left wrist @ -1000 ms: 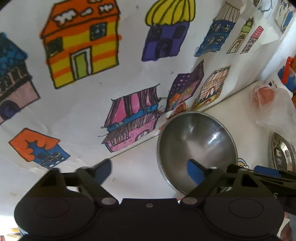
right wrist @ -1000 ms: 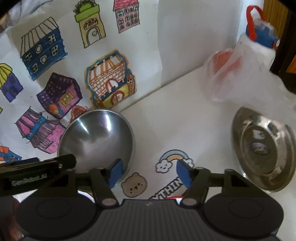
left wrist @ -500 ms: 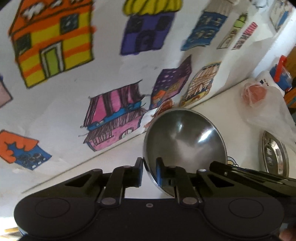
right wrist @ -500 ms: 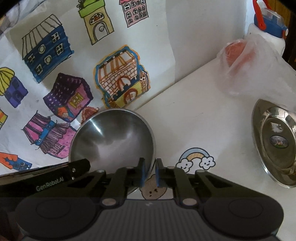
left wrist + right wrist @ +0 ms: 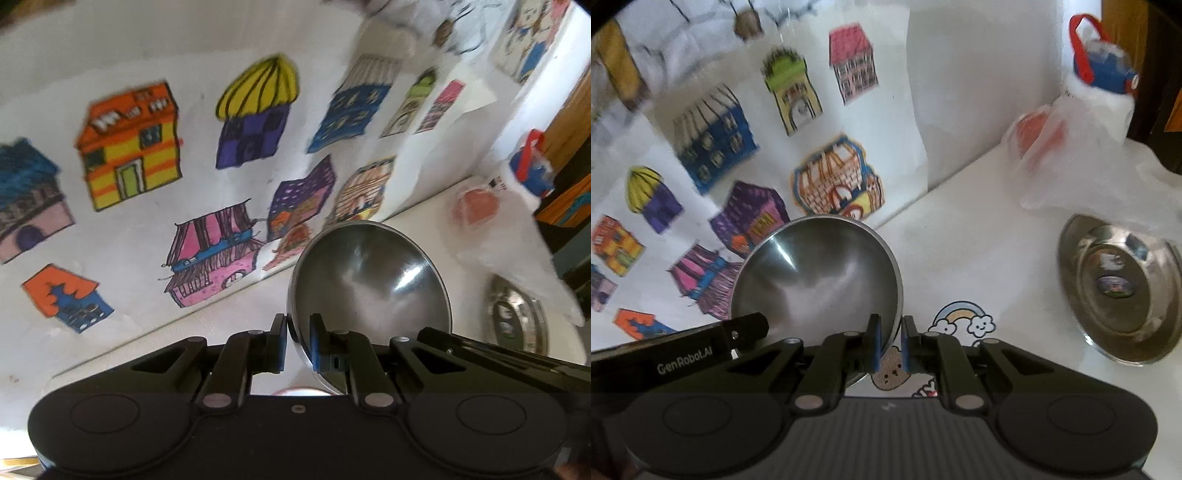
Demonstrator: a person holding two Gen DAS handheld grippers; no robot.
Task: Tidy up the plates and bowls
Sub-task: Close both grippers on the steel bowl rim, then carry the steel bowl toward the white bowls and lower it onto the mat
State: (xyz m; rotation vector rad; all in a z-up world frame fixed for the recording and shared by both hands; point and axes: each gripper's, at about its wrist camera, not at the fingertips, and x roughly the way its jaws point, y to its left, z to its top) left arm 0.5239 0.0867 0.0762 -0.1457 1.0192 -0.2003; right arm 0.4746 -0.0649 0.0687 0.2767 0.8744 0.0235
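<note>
A large steel bowl (image 5: 373, 280) (image 5: 816, 273) is held between both grippers. My left gripper (image 5: 297, 343) is shut on its left rim, one blue pad inside and one outside. My right gripper (image 5: 889, 347) is shut on its right rim in the same way. The bowl appears lifted and tilted toward the cameras above the white table (image 5: 979, 251). A steel plate (image 5: 1119, 291) (image 5: 517, 317) with a small sticker in its middle lies on the table to the right.
A wall sheet with coloured house drawings (image 5: 207, 155) stands close behind the bowl. A clear plastic bag with something orange-red (image 5: 1045, 136) and a blue bottle with a red handle (image 5: 1104, 66) sit at the back right. Cartoon stickers (image 5: 964, 325) mark the table.
Both grippers went from open to shut on opposite rims of the bowl a second ago. Since half a second ago the bowl has risen, and both views show more of the wall.
</note>
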